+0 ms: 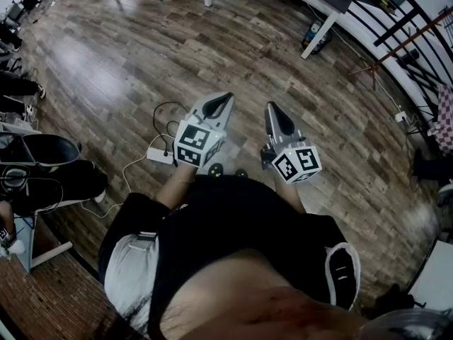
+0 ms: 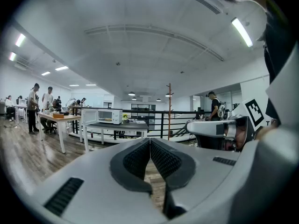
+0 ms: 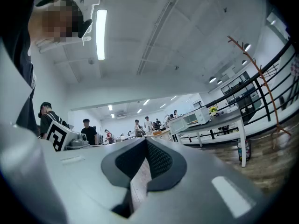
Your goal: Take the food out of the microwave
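Since the microwave (image 2: 110,116) is far off, food cannot be made out; grey surface (image 2: 122,125) under it, wood floor (image 1: 212,48) around; left claw (image 2: 150,141), right claw (image 3: 145,142) pressed together, empty.

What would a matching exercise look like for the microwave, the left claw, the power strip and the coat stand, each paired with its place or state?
Things:
1 microwave
2 left claw
3 power strip
4 coat stand

Places or states:
A shut, nothing in it
B lying on the wood floor
C on a grey table
D upright by the black railing

Pairs: 1-C, 2-A, 3-B, 4-D
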Demonstrator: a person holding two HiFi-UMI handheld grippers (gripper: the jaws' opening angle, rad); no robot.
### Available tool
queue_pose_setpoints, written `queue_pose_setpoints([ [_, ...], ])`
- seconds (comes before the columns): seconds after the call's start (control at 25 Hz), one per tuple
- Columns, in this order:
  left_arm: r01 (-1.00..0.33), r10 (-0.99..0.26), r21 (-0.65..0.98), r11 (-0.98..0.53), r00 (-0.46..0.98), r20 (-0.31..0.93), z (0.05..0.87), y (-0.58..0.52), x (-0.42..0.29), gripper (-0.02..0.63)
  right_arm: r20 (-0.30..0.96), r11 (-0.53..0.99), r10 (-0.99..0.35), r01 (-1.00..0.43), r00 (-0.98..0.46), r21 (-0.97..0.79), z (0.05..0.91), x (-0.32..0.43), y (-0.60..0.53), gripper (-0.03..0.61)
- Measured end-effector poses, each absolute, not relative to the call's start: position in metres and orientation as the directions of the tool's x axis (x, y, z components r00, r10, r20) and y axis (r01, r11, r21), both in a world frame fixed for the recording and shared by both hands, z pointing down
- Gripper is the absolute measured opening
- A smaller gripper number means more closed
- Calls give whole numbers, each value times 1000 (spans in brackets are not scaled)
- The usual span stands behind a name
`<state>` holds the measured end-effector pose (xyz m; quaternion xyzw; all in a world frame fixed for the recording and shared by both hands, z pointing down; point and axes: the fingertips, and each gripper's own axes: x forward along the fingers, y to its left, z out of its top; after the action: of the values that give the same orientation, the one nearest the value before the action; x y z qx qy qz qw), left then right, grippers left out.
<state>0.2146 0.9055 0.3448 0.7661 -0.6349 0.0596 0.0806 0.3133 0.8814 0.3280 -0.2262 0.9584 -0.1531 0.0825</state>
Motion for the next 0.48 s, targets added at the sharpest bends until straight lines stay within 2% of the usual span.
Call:
queue_pose_setpoints([
  [0.48,-983,-961,49,-179,185,207,348,896,220,7,-117,838,-471,-401,-874,-370,330,320,866,-2],
])
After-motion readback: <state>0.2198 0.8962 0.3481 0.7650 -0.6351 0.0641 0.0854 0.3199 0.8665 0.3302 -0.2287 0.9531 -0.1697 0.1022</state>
